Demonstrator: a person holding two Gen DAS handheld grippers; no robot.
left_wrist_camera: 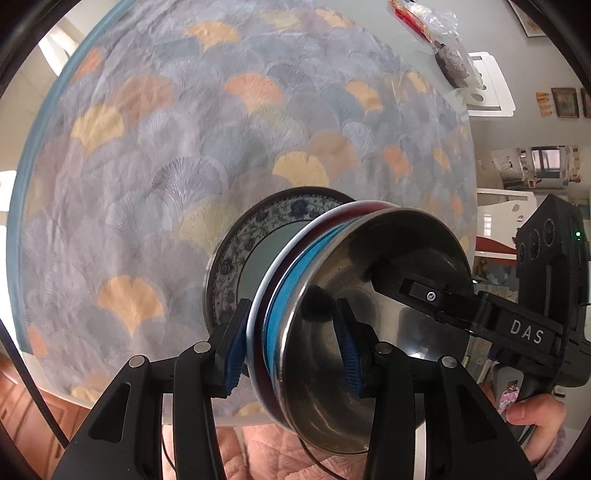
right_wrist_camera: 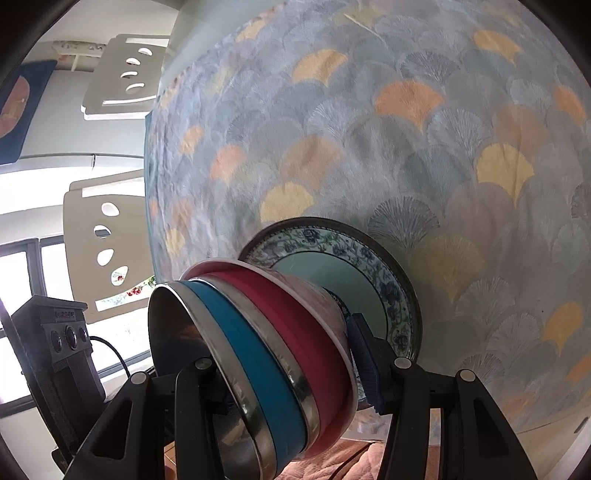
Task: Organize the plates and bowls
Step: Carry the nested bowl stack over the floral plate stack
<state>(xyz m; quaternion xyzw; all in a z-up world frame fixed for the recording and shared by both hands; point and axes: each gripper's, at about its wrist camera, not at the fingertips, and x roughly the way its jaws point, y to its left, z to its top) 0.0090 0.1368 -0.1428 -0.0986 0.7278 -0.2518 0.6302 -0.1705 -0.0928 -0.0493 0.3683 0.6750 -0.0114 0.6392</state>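
A stack of three nested bowls (left_wrist_camera: 332, 295) hangs between both grippers: a bare steel bowl innermost, a blue-banded one (right_wrist_camera: 251, 350) around it, a red one (right_wrist_camera: 306, 314) outermost. My left gripper (left_wrist_camera: 291, 350) is shut on one side of the stacked rims, one blue pad outside and one inside the steel bowl. My right gripper (right_wrist_camera: 295, 376) is shut on the opposite side; its finger (left_wrist_camera: 424, 295) shows inside the bowl. Just beyond the stack, a plate with a blue floral rim (left_wrist_camera: 229, 258) (right_wrist_camera: 373, 258) lies on the table. Whether the red bowl touches it I cannot tell.
A fan-patterned tablecloth (left_wrist_camera: 184, 147) covers the round table. A plastic bag (left_wrist_camera: 436, 22) and a dark object (left_wrist_camera: 454, 66) sit at its far edge. White chairs (right_wrist_camera: 122, 70) (right_wrist_camera: 103, 236) stand beside the table. A person's hand (left_wrist_camera: 532, 413) holds the right gripper's handle.
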